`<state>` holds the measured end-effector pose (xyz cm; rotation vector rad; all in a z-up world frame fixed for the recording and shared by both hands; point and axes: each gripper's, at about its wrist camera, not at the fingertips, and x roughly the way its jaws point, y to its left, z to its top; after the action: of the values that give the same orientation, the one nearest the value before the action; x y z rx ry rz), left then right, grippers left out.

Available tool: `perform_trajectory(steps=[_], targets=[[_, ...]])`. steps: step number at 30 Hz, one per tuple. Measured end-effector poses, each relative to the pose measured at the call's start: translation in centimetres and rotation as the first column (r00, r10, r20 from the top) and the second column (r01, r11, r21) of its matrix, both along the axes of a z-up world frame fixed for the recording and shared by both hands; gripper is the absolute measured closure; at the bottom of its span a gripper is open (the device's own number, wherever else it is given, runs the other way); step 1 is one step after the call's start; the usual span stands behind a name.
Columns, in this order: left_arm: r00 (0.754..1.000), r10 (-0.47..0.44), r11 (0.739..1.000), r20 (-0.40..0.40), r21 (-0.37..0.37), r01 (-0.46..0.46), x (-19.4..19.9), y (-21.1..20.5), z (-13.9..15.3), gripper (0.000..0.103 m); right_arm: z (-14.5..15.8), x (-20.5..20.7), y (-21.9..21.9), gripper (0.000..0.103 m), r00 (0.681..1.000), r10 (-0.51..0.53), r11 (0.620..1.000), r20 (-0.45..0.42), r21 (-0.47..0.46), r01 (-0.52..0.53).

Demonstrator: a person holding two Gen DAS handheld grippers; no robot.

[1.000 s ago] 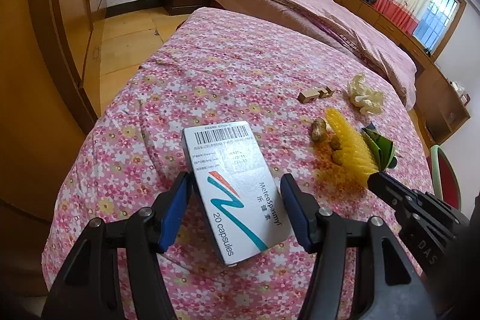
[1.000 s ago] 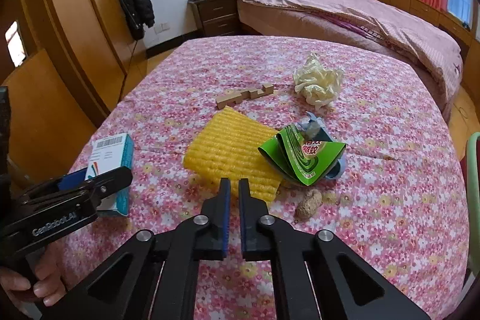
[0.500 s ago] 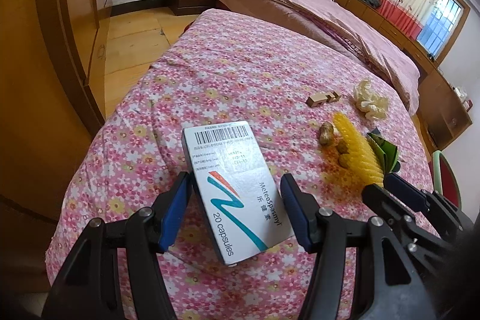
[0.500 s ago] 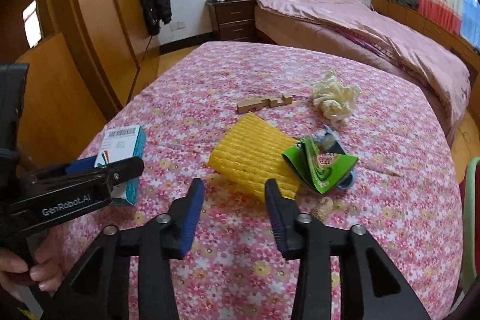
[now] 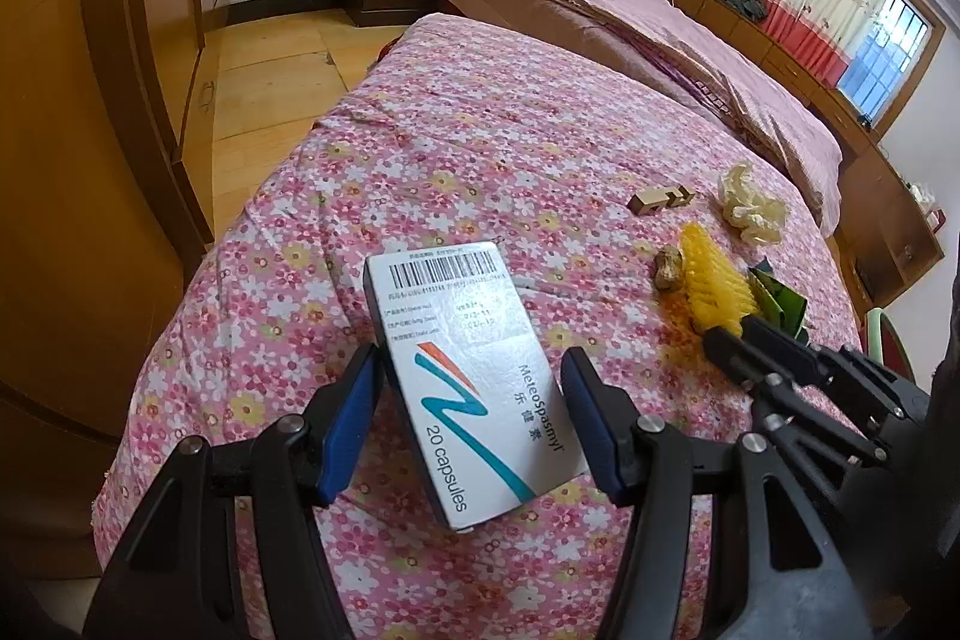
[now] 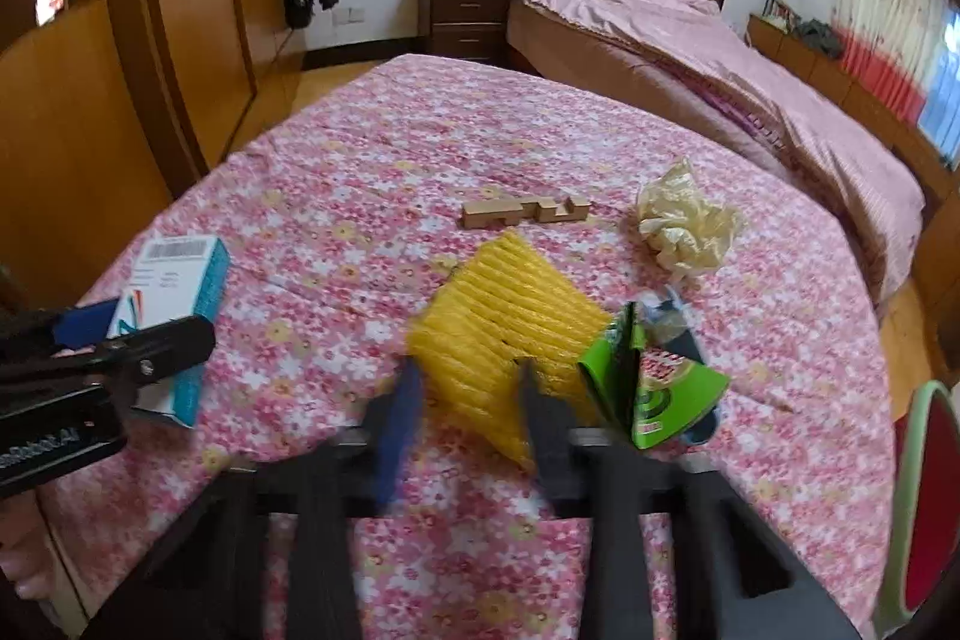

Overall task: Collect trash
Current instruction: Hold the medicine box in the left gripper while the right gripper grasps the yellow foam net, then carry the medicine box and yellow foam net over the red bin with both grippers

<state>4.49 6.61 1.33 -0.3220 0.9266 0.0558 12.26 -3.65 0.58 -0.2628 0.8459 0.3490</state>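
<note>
now, step: grabbing the yellow foam sheet point(image 6: 510, 334) on the bed point(image 6: 420, 148) | right hand-held gripper point(image 6: 468, 400) was closing astride its near edge; you needed a deeper bite | left hand-held gripper point(image 5: 474, 400) pinched the medicine box point(image 5: 468, 376)

On the floral-covered bed point(image 6: 360, 148), the foam sheet point(image 6: 510, 316) lies at centre. The wooden pieces point(image 6: 522, 211) lie at its 12 o'clock. The crumpled bag point(image 6: 684, 220) lies at its 2 o'clock. The folded packet point(image 6: 654, 388) touches its 4 o'clock edge. The capsule box point(image 6: 174, 304) sits well apart at 9 o'clock. The peanut point(image 5: 667, 268) lies just beside the foam sheet.
</note>
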Motion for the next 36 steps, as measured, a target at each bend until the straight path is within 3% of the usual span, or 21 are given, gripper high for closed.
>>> perform_trajectory(steps=[2, 5, 15, 23, 32, 36], targets=[[1.000, -0.003, 1.000, -0.003, -0.002, 0.003, 0.0, -0.1, -0.1, 0.041, 0.2, -0.2, -0.4, 0.089, 1.000, -0.013, 1.000, 0.014, 0.016, 0.013], [1.000, -0.009, 1.000, -0.003, -0.001, 0.009, 0.0, -0.3, -0.1, 0.041, 0.7, -0.6, -1.1, 0.092, 0.999, -0.033, 0.999, 0.033, 0.045, 0.031], [0.999, -0.041, 0.999, 0.035, -0.004, 0.041, -0.3, -1.4, 1.1, 0.041, 4.6, -2.5, -5.3, 0.092, 0.993, -0.103, 0.963, 0.061, 0.258, 0.084], [0.990, -0.115, 0.993, 0.087, 0.007, 0.115, -0.5, -4.0, 3.4, 0.041, 7.5, -5.5, -9.0, 0.092, 0.979, -0.173, 0.922, 0.109, 0.366, 0.122], [0.955, -0.260, 0.966, 0.141, 0.036, 0.257, 0.0, -9.6, 6.5, 0.041, 9.8, -9.0, -13.0, 0.092, 0.948, -0.268, 0.892, 0.172, 0.417, 0.176], [0.927, -0.329, 0.944, 0.180, 0.067, 0.322, -0.1, -12.7, 7.9, 0.041, 10.4, -10.2, -15.2, 0.092, 0.929, -0.329, 0.876, 0.171, 0.423, 0.233]])
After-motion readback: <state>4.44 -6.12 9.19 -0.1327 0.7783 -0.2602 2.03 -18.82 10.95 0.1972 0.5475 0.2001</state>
